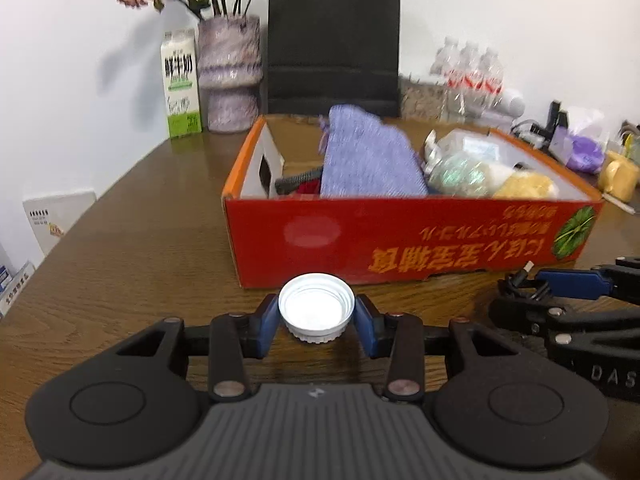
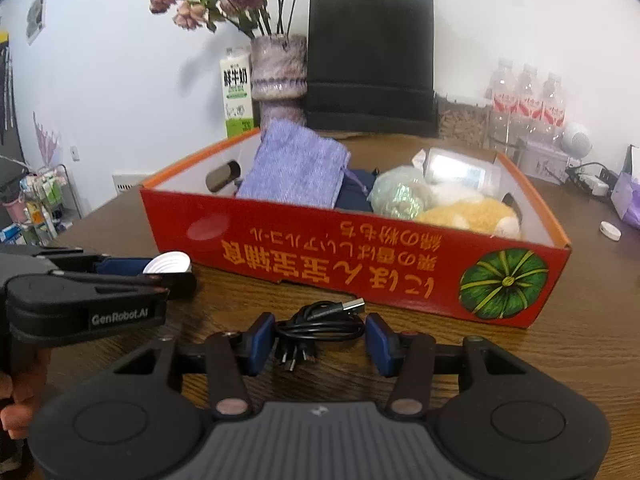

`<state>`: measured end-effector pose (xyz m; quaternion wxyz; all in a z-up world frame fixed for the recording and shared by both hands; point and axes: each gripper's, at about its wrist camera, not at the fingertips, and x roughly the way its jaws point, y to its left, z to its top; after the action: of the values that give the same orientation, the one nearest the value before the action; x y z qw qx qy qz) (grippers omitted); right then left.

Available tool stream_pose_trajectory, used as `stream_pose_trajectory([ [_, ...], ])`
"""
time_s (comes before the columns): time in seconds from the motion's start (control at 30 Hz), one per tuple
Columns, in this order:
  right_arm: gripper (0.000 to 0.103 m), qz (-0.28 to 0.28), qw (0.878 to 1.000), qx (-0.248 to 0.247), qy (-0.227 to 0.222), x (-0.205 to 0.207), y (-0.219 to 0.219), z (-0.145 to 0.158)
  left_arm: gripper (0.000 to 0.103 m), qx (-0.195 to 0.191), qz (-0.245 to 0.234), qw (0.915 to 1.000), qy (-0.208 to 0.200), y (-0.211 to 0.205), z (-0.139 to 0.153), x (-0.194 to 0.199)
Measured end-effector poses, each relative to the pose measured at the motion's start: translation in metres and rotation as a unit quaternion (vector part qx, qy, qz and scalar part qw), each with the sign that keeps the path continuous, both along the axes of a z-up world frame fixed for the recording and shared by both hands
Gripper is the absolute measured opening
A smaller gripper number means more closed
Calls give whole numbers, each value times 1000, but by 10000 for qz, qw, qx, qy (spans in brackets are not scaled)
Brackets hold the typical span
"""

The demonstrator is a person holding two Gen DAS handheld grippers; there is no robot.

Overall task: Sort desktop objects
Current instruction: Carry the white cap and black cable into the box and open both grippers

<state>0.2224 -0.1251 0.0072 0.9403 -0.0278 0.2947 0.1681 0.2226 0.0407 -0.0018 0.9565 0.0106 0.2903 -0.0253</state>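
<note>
Left gripper [image 1: 316,316] pinches white bottle cap [image 1: 316,307]; right gripper [image 2: 320,338] clasps coiled USB cable [image 2: 320,326]; red box [image 2: 360,268] part-filled, both pending.

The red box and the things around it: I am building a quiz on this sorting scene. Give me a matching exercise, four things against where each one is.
Things:
1. white cap
2. black USB cable
3. purple knitted cloth
4. milk carton

Places:
A. inside the red box
B. between the pads of the right gripper
C. standing beside the vase at the back of the table
D. clamped in the left gripper

Pairs: 1-D, 2-B, 3-A, 4-C
</note>
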Motion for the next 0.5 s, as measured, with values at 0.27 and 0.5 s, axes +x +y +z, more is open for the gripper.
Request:
stream_pose_trajectory([
  [0.27, 49, 115, 9975, 307, -621, -11, -16, 44, 41, -98, -179, 9964, -822, -5, 54, -17],
  [0.5, 49, -28, 9935, 412, -1064, 14, -22, 76, 41, -234, -88, 9923, -1216, -19, 85, 16],
])
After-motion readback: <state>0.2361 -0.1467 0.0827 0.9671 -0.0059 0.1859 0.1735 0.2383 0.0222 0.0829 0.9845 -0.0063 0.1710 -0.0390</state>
